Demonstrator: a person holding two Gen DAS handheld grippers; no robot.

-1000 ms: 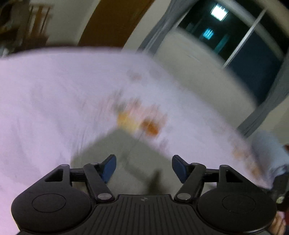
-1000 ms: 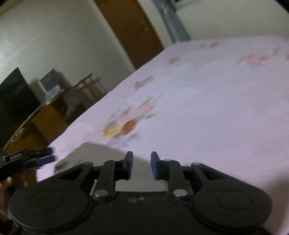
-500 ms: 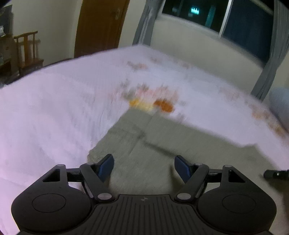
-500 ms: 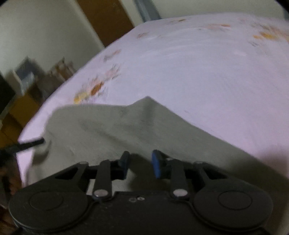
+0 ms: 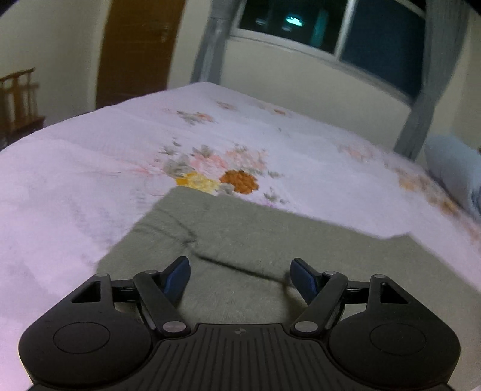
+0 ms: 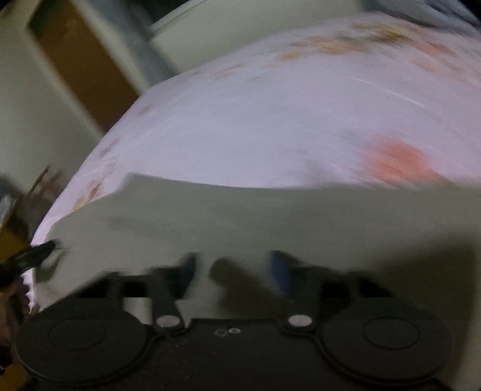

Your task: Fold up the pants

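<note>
Grey-green pants (image 5: pixel 270 240) lie flat on a pale floral bedsheet (image 5: pixel 90 168). In the left wrist view my left gripper (image 5: pixel 240 276) is open and empty, low over the near part of the pants beside a crease. In the blurred right wrist view the pants (image 6: pixel 270 216) fill the lower half. My right gripper (image 6: pixel 231 270) is open over them, holding nothing. The left gripper's tip (image 6: pixel 33 255) shows at the pants' left edge.
A brown door (image 5: pixel 135 51), a dark window (image 5: pixel 330 24) with grey curtains (image 5: pixel 427 78) and a wooden chair (image 5: pixel 18 96) lie beyond the bed. A blue pillow (image 5: pixel 454 168) sits at the bed's right side.
Both grippers have come down over the pants, which now fill more of each view. The right gripper's jaws have spread wider. The left gripper stays open.
</note>
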